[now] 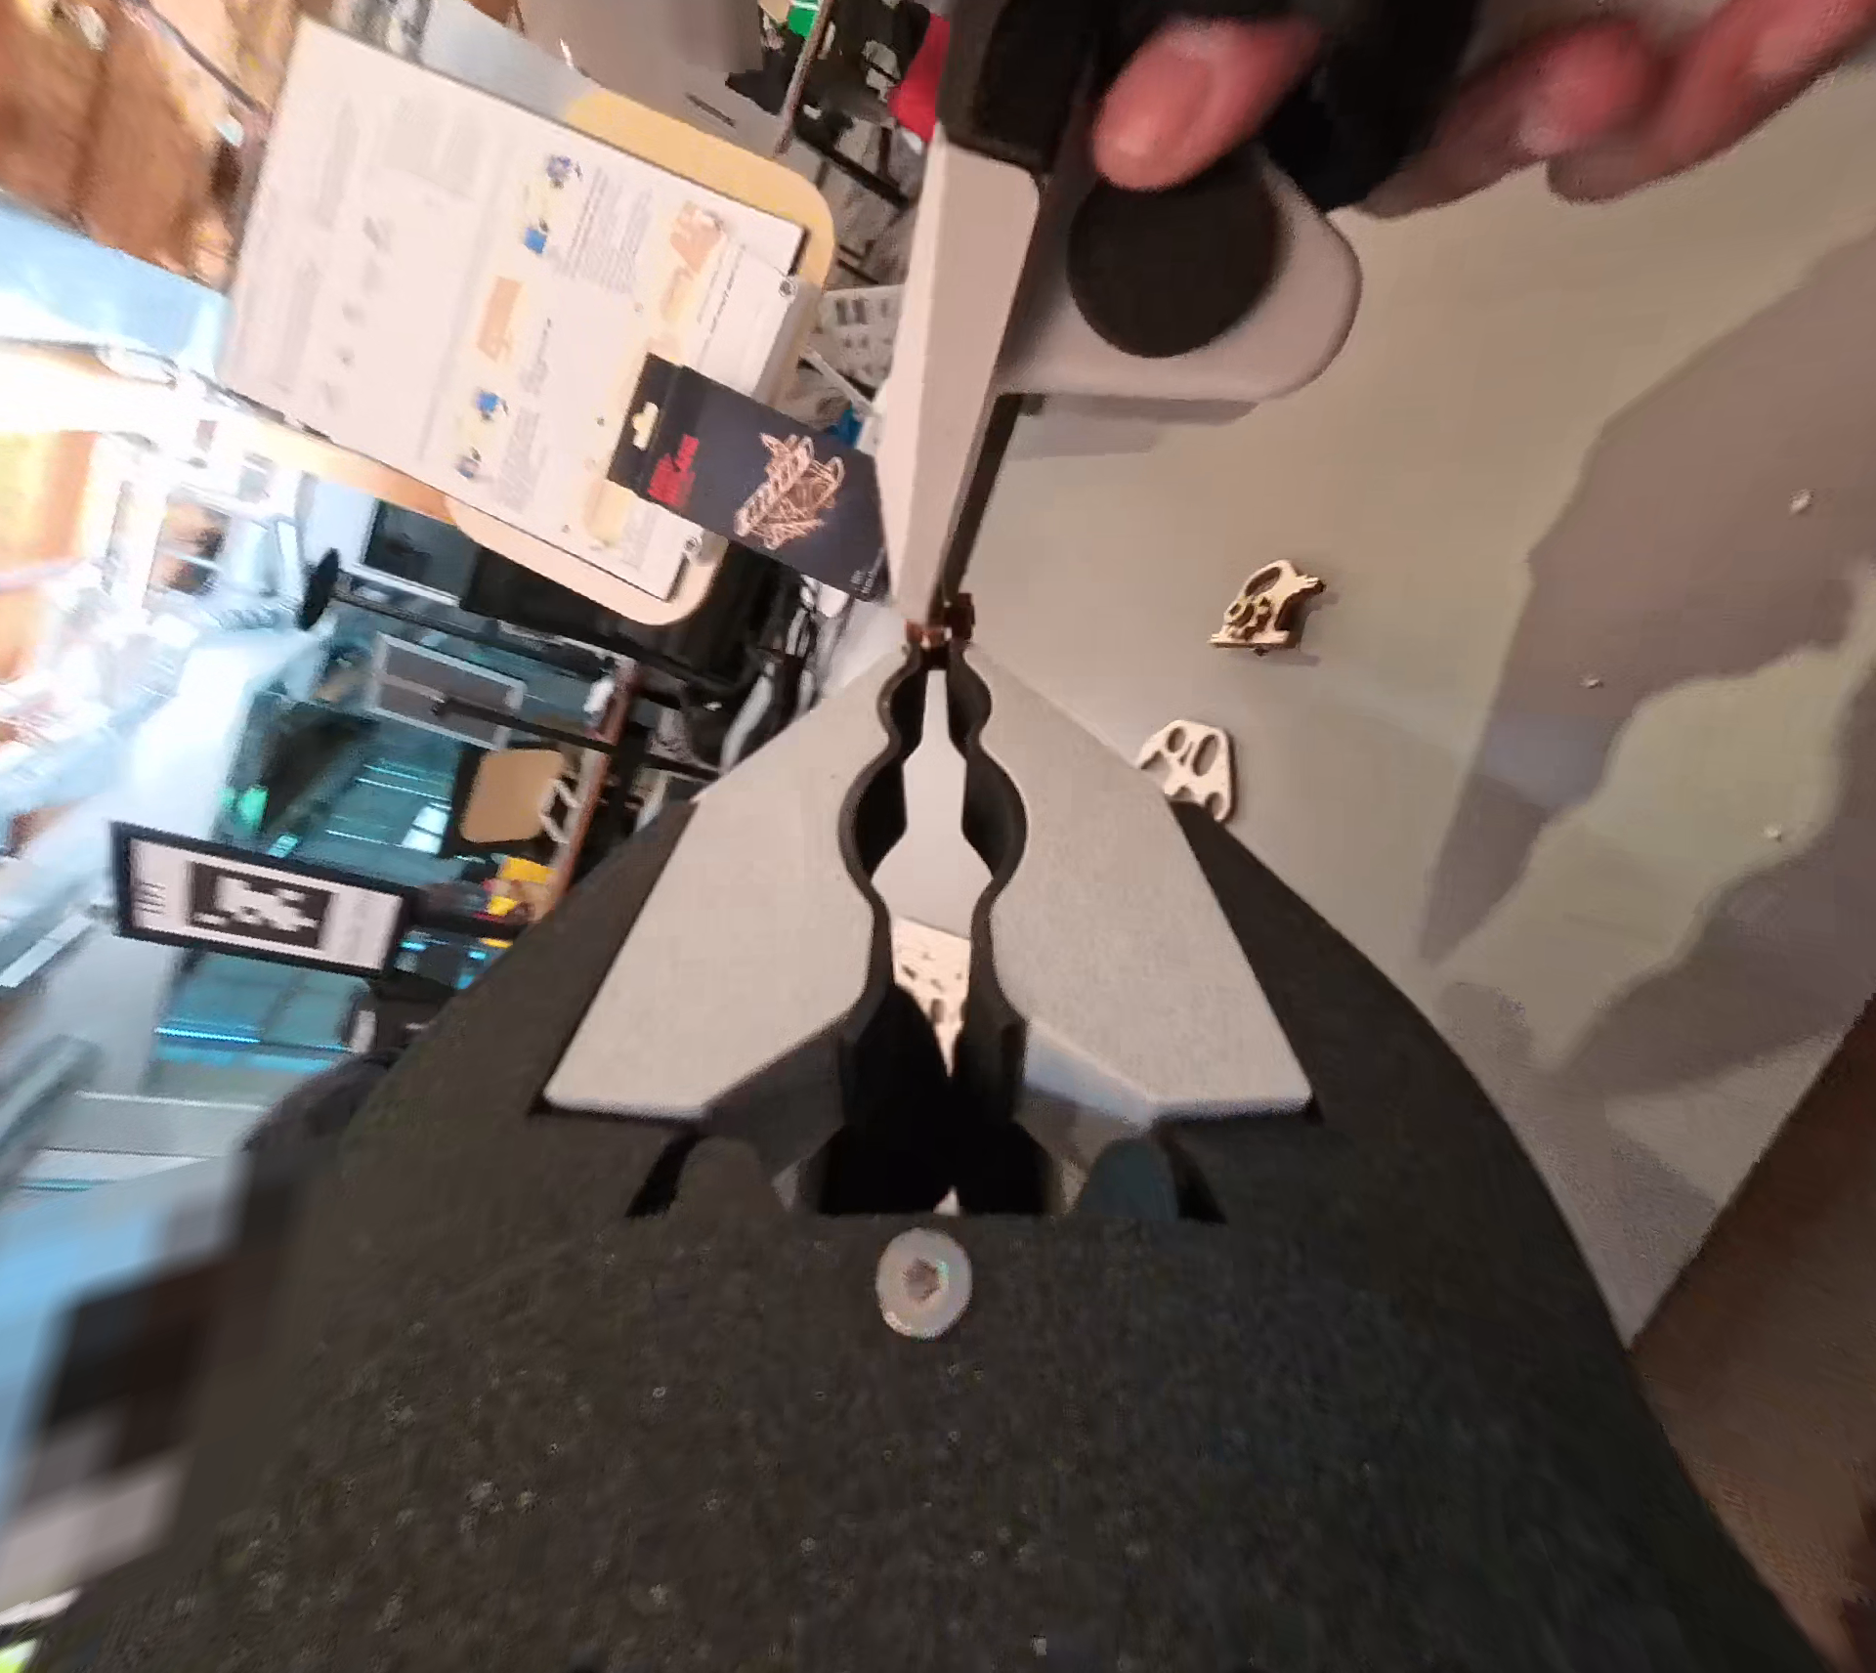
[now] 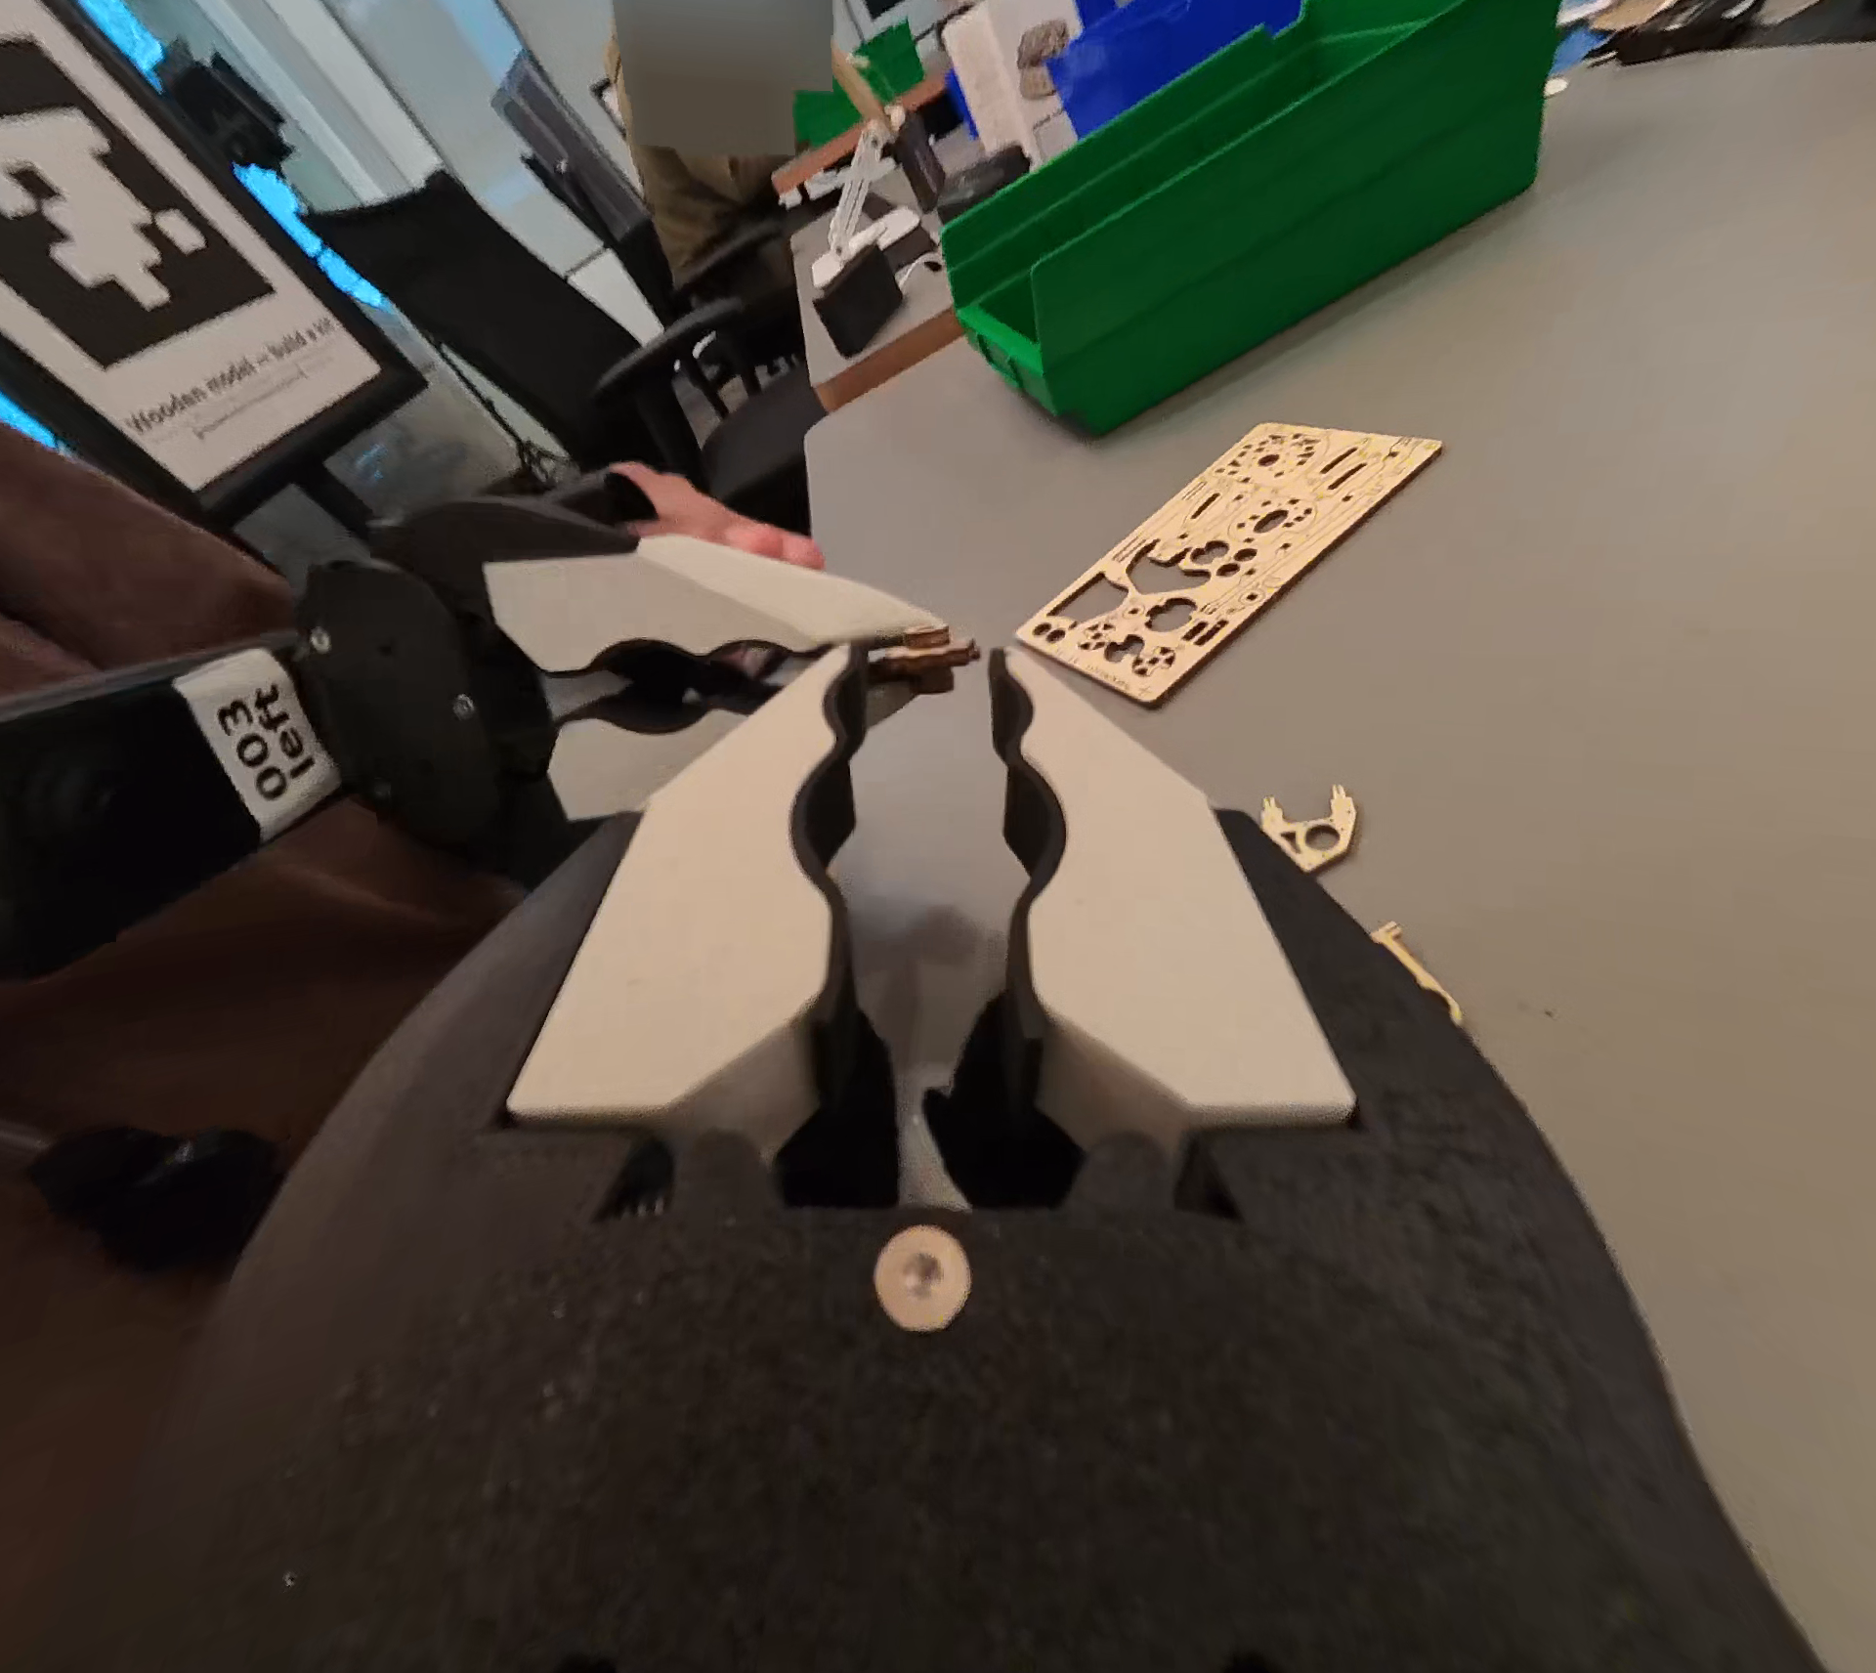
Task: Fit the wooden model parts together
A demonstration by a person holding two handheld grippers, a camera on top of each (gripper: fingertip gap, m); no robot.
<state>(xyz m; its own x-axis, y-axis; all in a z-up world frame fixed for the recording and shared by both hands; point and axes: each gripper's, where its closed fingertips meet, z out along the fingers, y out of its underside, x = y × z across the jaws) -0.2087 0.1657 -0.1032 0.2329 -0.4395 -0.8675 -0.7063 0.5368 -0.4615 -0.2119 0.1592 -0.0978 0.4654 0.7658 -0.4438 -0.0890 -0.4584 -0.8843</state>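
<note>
My left gripper (image 1: pixel 939 655) is shut on a small wooden part (image 1: pixel 949 617) at its fingertips, held above the grey table (image 2: pixel 1573 761). In the right wrist view it comes in from the left (image 2: pixel 919 631) with the small part (image 2: pixel 922 658) at its tip. My right gripper (image 2: pixel 929 660) is open, its fingertips on either side of that part with a thin gap showing. In the left wrist view the right gripper (image 1: pixel 934 599) reaches down from above, tip to tip with the left one. A punched wooden sheet (image 2: pixel 1233 558) lies flat just beyond.
Loose wooden parts lie on the table (image 2: pixel 1310 832) (image 2: pixel 1421 974) (image 1: pixel 1264 609) (image 1: pixel 1188 766). A green bin (image 2: pixel 1269 203) stands behind the sheet. An instruction sheet (image 1: pixel 508 284) and a dark card (image 1: pixel 751 477) lie at the far edge. A person sits behind, off the table.
</note>
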